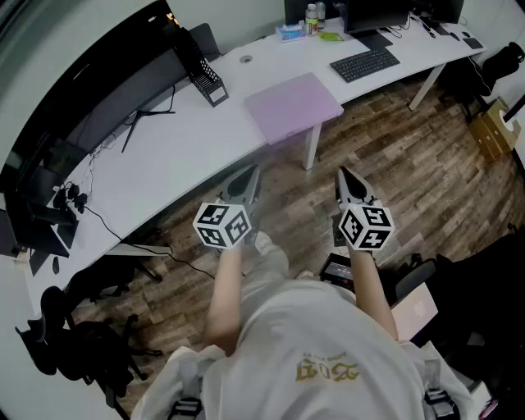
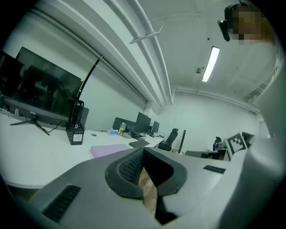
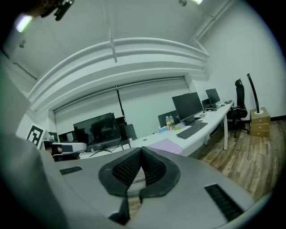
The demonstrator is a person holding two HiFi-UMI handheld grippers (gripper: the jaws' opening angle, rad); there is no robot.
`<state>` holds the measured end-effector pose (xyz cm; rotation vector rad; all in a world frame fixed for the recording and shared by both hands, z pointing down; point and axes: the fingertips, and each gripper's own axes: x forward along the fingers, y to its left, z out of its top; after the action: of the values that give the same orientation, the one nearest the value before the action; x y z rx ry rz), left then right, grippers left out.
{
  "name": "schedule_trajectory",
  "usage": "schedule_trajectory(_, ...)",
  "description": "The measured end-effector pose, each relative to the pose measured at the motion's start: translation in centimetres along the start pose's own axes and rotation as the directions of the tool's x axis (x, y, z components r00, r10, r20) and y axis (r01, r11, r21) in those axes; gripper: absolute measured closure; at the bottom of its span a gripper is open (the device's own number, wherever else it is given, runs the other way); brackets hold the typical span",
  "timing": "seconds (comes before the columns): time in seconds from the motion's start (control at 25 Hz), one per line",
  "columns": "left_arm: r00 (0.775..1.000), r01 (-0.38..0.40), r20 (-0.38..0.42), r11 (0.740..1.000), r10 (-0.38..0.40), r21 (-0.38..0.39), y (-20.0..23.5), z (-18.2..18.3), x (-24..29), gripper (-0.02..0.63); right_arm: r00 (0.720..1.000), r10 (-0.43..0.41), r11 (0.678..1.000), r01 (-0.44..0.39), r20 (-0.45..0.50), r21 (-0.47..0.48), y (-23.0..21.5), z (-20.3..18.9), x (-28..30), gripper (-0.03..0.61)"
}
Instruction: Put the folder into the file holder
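Folder at desk edge — left gripper, right gripper closed, well short

- White desk: long and curved, ahead of the left gripper and the right gripper.
- Black keyboard: on the desk, ahead of the right gripper and slightly to its right.
- Bottles: beyond the keyboard, near the desk's far edge.
- Dark monitor: on the desk, ahead and left of the left gripper.
- Black cables: on the desk, left of the left gripper.
- Wooden floor: beneath both grippers.
- Cardboard boxes: on the floor, well right of the right gripper.
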<state>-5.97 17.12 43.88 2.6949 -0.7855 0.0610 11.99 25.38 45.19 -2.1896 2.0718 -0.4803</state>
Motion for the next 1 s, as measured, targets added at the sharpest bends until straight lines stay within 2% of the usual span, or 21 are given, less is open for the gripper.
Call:
schedule_trajectory(0.4, 0.999, -0.04, -0.006, 0.999, 0.04, -0.006, 0.5, -0.7, -0.4, 0.6, 1.0, -0.022, 0.999, 0.022, -0.007, 0.034, -1.6, -0.8, -0.6, 0.566)
schedule_trajectory(0.48, 0.999, -0.046, -0.008, 0.999, 0.046, -0.027, 0.5, -0.9, -0.3, 0.6, 0.998, 0.034, 0.989, -0.041, 0.053, 0.139, -1.6, -0.3, -0.9, 0.566)
schedule_trajectory(0.52, 0.999, -0.047, -0.02, 0.998, 0.047, -0.035, 0.4, -1.2, -0.2, 0.551, 0.993, 0.077, 0.966, -0.097, 0.094, 0.24, -1.6, 0.0, -1.1, 0.566)
schedule_trajectory(0.56, 0.998, -0.049, -0.042, 0.998, 0.048, -0.036, 0.3, -1.7, -0.1, 0.431, 0.984, 0.119, 0.923, -0.16, 0.135, 0.349, -1.7, 0.2, -1.2, 0.522)
schedule_trajectory(0.6, 0.996, -0.053, -0.075, 0.998, 0.051, -0.027, 0.3, -2.4, 0.0, 0.361, 0.974, 0.151, 0.873, -0.212, 0.17, 0.44, -1.9, 0.2, -1.3, 0.383)
schedule_trajectory(0.64, 0.992, -0.059, -0.112, 0.998, 0.058, -0.009, 0.2, -3.1, 0.1, 0.307, 0.968, 0.164, 0.833, -0.24, 0.193, 0.498, -2.3, 0.2, -1.3, 0.308)
schedule_trajectory(0.68, 0.987, -0.065, -0.149, 0.998, 0.067, 0.019, 0.3, -3.7, 0.1, 0.268, 0.966, 0.158, 0.812, -0.246, 0.205, 0.53, -2.8, 0.1, -1.3, 0.317)
schedule_trajectory(0.8, 0.972, -0.067, -0.216, 0.993, 0.087, 0.099, 0.6, -4.9, 0.6, 0.244, 0.971, 0.112, 0.784, -0.217, 0.211, 0.581, -4.2, -0.4, -0.8, 0.31)
schedule_trajectory(1.0, 0.973, -0.061, -0.214, 0.992, 0.085, 0.114, 2.4, -4.9, 2.7, 0.241, 0.983, 0.08, 0.768, -0.166, 0.165, 0.618, -5.5, -2.1, 1.8, 0.31)
